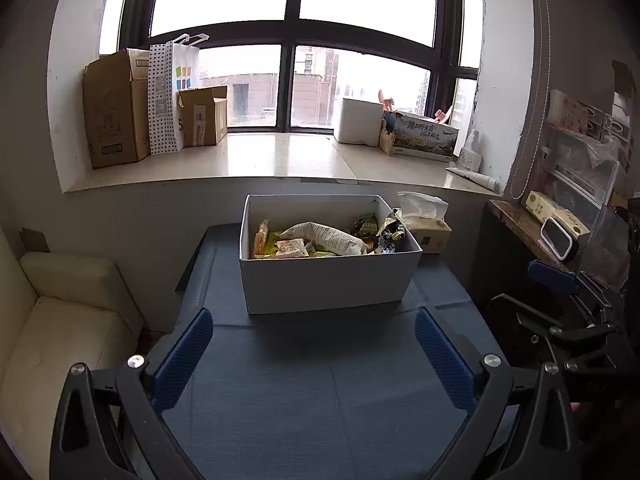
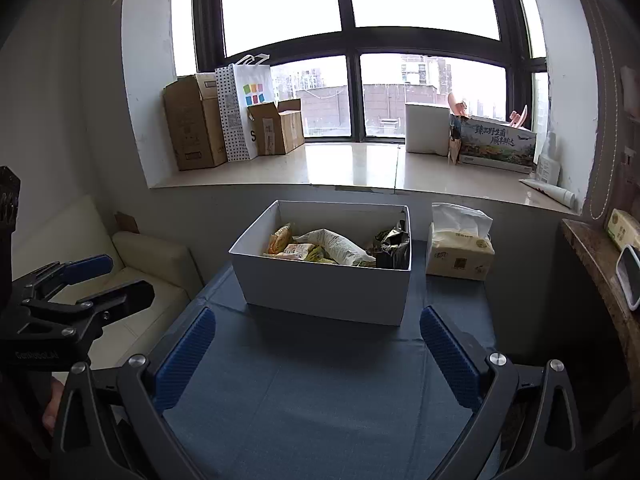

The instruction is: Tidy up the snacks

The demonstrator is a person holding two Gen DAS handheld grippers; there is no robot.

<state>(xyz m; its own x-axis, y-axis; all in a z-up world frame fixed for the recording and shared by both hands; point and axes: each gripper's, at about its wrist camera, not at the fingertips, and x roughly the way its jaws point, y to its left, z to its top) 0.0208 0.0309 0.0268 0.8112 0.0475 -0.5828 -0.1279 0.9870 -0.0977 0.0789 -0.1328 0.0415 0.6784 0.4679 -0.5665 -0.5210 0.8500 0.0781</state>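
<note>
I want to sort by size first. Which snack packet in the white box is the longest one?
The white printed packet, lying diagonally across the middle of the white box; the orange, yellow and dark packets around it are clearly shorter.

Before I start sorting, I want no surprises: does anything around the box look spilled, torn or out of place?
Nothing looks spilled or damaged. The snacks lie in a loose jumble inside the white box, none on the blue tabletop. The tissue pack stands beside the box. Both claws, left and right, are open and hold nothing.
</note>
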